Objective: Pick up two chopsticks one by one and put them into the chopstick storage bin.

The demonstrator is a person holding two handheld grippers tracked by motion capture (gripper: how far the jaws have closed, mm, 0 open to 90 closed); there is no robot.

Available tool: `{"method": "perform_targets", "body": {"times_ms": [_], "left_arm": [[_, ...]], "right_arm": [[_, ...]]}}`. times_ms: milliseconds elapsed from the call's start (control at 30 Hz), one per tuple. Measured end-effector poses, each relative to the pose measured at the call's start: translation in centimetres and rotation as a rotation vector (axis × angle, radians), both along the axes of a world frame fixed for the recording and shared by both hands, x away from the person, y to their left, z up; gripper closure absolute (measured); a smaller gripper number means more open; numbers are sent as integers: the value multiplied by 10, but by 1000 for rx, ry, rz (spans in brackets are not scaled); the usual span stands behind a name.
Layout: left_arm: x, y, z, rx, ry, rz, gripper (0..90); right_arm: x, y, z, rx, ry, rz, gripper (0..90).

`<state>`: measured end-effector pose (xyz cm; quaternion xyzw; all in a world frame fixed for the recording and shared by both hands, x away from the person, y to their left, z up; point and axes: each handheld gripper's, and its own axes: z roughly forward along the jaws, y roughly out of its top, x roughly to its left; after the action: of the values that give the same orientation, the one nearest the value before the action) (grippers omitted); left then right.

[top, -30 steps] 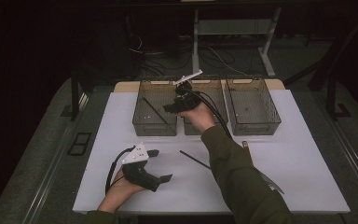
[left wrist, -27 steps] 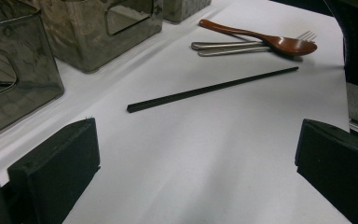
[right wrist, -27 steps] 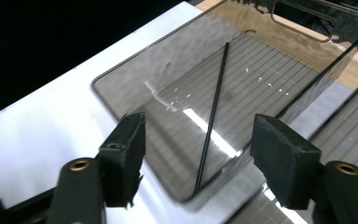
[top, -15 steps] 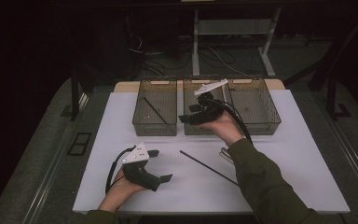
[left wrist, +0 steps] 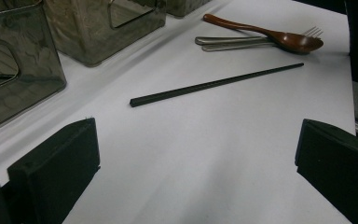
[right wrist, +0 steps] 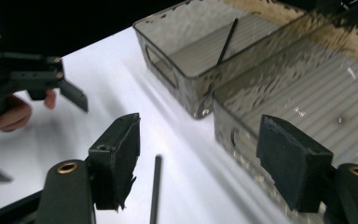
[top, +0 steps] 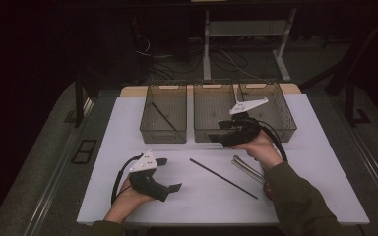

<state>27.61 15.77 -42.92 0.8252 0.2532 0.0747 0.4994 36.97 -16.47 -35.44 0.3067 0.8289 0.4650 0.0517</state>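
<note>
The right gripper (top: 221,133), jaws apart and just widened with nothing between them, is being drawn back from the left bin (top: 163,114), where one chopstick (top: 163,115) lies, toward the second chopstick (top: 223,178) at its six o'clock; the pickup looks next.

Both hand-held grippers (top: 170,174) (top: 221,132) open-jawed

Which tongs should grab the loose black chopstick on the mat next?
Probably the right tongs: open, empty, and the chopstick already lies between its jaws in its own view. The left tongs rest on the mat, farther from it.
</note>
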Motion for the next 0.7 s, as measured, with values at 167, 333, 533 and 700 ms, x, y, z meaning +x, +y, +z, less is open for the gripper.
{"method": "perform_targets", "body": {"times_ms": [167, 333, 533, 700], "left_arm": [[0, 0, 0, 1, -3, -2, 0], [0, 0, 0, 0, 0, -3, 0], [0, 0, -1, -3, 6, 3, 0], [0, 0, -1, 2, 6, 0, 0]], "right_arm": [[-13, -18, -7, 6, 6, -12, 312], [-30, -32, -14, -8, 3, -20, 323], [-48, -50, -26, -19, 15, -14, 323], [-61, -61, -33, -18, 16, -26, 286]]}}
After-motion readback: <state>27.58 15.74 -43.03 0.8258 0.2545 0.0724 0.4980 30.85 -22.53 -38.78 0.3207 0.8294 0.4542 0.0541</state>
